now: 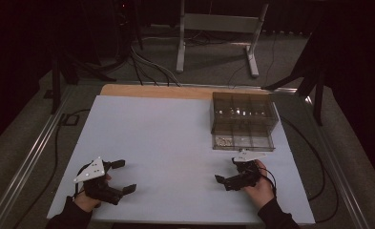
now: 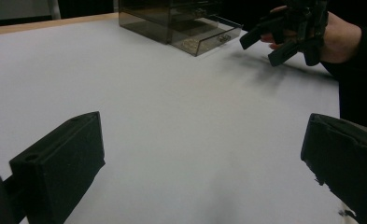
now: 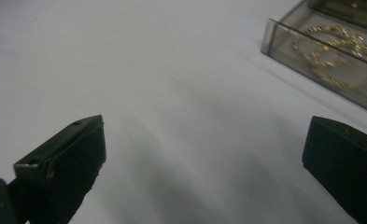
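Item 1. Left gripper (image 1: pixel 120 176), at 7 o'clock on the bench (image 1: pixel 166 143): jaws spread wide, nothing between them, hovering low over bare white surface.

Item 2. Right gripper (image 1: pixel 228 172), at 5 o'clock: jaws likewise parted and empty; its own view looks across the bench toward the drawer at 1 o'clock.

Item 3. Smoked-plastic organiser box (image 1: pixel 243 112), at 1 o'clock on the bench, divided into compartments; small pale items sit in the middle row (too small to identify).

Item 4. Front drawer (image 3: pixel 328 70) of the box, pulled out toward the person, just beyond the right gripper. Contents: a gold chain (image 3: pixel 333 51), loosely coiled in the drawer's left compartment as seen from above.

Condition and risks (judgement only):
- The chain is fine and tangled; a pinch on one loop would likely drag the rest over the drawer wall and let it slip from the jaws.
- The drawer walls are shallow and close, so wide-set jaws coming down could strike the rim and tip or shove the light box.
- A push on the extended drawer from the front could slide the whole box toward 12 o'clock, since nothing steadies it; the left gripper is well apart from it.
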Available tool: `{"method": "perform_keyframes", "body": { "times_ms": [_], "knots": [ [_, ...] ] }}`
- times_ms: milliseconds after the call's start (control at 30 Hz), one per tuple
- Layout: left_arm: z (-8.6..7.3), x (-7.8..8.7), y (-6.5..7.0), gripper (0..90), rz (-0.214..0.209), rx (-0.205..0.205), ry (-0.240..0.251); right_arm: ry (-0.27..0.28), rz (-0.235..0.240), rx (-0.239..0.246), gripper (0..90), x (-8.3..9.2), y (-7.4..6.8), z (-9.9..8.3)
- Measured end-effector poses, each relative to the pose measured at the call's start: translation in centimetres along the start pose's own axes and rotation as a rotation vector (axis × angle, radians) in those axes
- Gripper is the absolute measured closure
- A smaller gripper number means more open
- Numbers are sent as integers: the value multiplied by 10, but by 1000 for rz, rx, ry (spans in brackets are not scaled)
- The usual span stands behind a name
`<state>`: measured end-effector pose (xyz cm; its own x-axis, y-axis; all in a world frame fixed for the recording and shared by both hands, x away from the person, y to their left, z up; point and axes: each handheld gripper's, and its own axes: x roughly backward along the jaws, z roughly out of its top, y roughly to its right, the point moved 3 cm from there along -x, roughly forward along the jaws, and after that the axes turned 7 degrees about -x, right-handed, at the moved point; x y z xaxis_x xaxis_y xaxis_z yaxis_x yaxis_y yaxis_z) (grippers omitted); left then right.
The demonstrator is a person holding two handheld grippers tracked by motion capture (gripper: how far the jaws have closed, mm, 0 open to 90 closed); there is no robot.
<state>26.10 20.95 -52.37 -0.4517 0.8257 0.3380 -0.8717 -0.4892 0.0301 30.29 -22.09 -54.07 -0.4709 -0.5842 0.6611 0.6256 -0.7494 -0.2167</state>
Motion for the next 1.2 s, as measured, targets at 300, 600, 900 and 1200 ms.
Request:
{"method": "perform_keyframes", "body": {
  "times_ms": [300, 600, 900, 1200],
  "knots": [
    [0, 0, 0, 5, -5, -1, -3, 7, -11, -36, 0, 18, 10, -16],
    [0, 0, 0, 5, -6, 2, -2, 17, -49, -71, 0, 42, 24, -35],
    [-1, -1, 0, 5, -7, -1, -5, 16, -73, -101, 0, 63, 35, -54],
    [-1, -1, 0, 5, -9, -3, -8, 22, -113, -104, 0, 79, 40, -69]
  ]
}}
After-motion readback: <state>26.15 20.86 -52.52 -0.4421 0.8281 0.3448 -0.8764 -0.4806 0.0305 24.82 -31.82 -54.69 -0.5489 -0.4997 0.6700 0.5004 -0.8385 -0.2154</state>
